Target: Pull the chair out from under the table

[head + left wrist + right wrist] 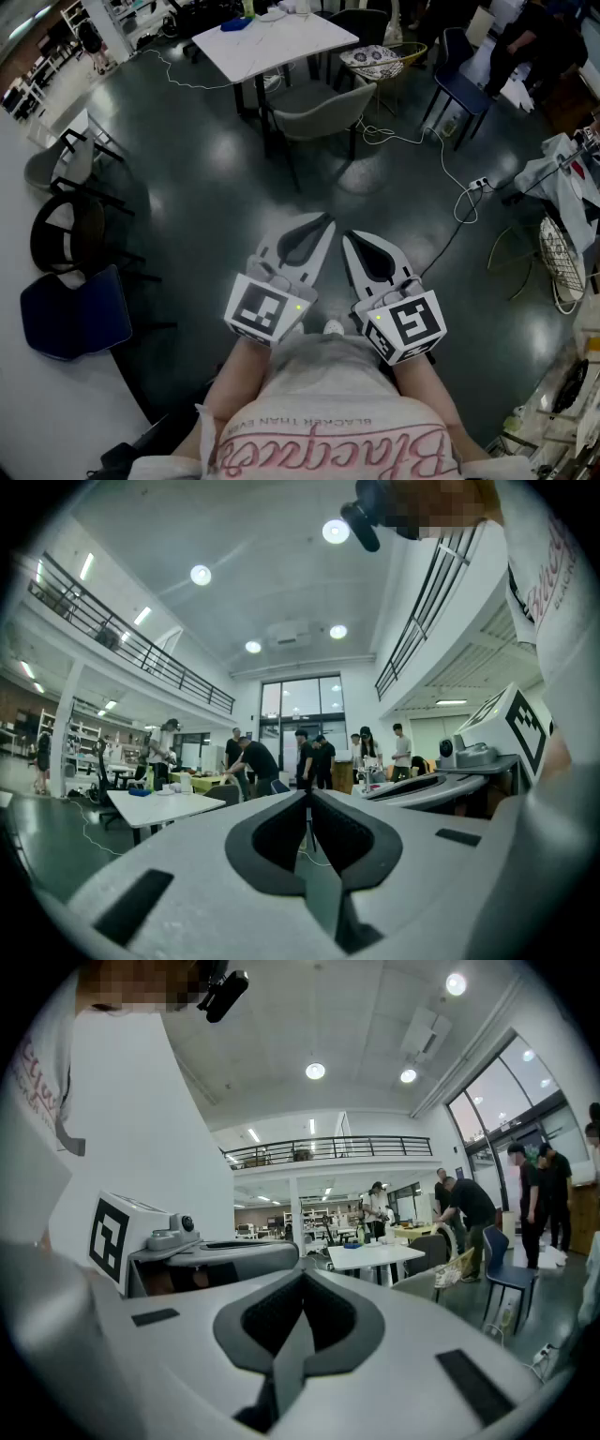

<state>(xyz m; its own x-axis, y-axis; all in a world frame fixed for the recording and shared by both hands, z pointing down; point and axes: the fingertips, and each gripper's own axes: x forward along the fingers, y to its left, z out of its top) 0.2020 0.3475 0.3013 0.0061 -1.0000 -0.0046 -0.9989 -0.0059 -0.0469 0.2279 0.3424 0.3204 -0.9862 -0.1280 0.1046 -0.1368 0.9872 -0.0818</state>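
Head view: the left gripper (322, 225) and right gripper (352, 238) are held side by side, low over a dark floor (187, 206). The grey chair (323, 111) stands well ahead of them, tucked against a white worktop (281, 42).

Left gripper view: the fingers (267, 834) are pressed together with nothing between them. The chair and worktop sit far off to the left.

Right gripper view: the fingers (330, 1321) are also closed and empty, with the chair beyond them to the right.
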